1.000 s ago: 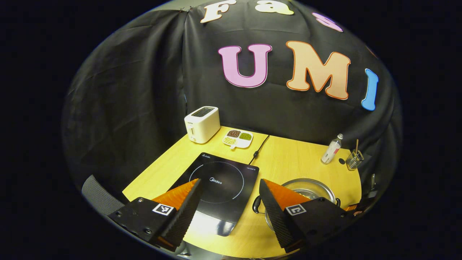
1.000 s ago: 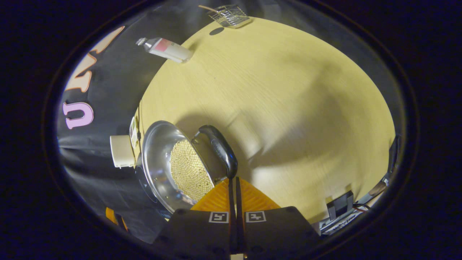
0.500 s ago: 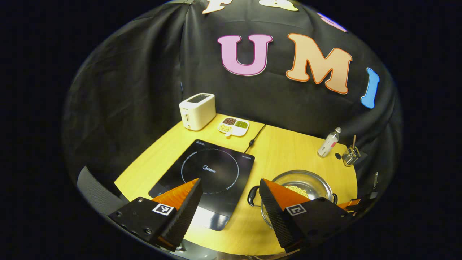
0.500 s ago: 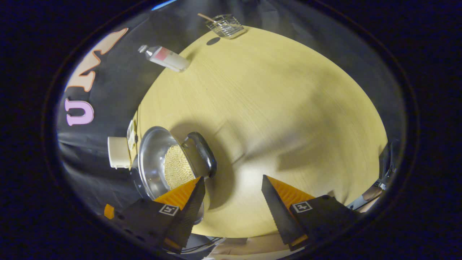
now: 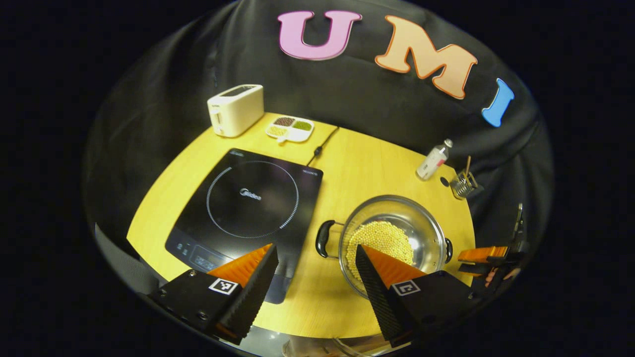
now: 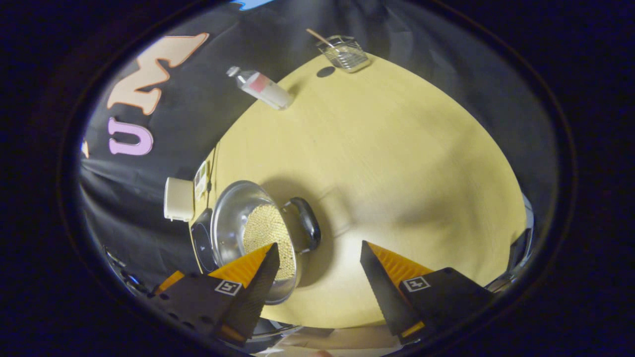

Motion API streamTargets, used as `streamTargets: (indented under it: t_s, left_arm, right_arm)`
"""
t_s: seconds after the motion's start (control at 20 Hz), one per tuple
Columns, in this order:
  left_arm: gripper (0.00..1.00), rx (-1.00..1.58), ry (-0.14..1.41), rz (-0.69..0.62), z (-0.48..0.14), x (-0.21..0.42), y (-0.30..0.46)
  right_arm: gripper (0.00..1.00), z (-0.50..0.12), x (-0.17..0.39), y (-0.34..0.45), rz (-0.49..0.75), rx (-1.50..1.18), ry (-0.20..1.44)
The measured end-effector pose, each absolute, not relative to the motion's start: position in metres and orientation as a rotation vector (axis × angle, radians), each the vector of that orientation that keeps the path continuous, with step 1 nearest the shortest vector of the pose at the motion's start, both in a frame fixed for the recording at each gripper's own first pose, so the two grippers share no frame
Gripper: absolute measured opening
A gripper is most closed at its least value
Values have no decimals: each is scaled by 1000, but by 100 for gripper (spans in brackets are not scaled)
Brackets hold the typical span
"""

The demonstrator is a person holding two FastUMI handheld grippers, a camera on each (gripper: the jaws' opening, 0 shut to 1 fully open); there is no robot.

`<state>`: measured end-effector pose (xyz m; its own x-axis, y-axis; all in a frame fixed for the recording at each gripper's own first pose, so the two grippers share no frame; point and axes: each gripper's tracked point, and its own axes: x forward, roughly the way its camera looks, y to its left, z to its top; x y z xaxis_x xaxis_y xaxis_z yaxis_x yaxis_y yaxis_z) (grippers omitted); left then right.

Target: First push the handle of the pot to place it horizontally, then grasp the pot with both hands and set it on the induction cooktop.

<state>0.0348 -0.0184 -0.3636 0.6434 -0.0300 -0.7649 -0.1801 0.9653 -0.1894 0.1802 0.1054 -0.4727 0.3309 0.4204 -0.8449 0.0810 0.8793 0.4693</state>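
Observation:
A steel pot (image 5: 392, 233) holding small yellow beans stands on the wooden table, right of the black induction cooktop (image 5: 248, 198). Its black side handles (image 5: 325, 239) lie flat on both sides. My left gripper (image 5: 315, 277) hovers open above the table's near edge, its right finger over the pot's near rim. In the right gripper view the pot (image 6: 248, 233) sits at lower left with one black handle (image 6: 305, 230) pointing toward the table's middle. My right gripper (image 6: 317, 277) is open, close to that handle without touching it. The right gripper (image 5: 483, 260) also appears beside the pot in the left gripper view.
At the back left stand a white toaster (image 5: 235, 109) and a divided dish (image 5: 289, 128) of beans. The cooktop's cord (image 5: 322, 144) runs to the back. A small bottle (image 5: 432, 159) and a wire holder (image 5: 464, 183) stand at the back right.
My right gripper went from shut against the pot's handle to open and drew back a little; the handle now lies flat. My left gripper rose and tilted down over the table.

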Motion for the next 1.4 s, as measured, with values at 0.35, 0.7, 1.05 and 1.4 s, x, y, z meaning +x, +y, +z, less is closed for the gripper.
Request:
streamTargets:
  t_s: [0.35, 0.7, 1.05, 1.4]
  left_arm:
    - [96, -213, 1059, -25, -418, 66, -26]
    - [96, -194, 1184, -77, -460, 91, -43]
    - [93, -186, 1282, -82, -487, 97, -51]
    - [87, -163, 1320, -32, -497, 99, -45]
  right_arm:
    - [94, -471, 200, 126, 338, 350, 1228]
    - [100, -497, 203, 142, 409, 290, 1309]
    - [99, -533, 206, 167, 454, 285, 1392]
    - [75, -552, 206, 180, 479, 273, 1445]
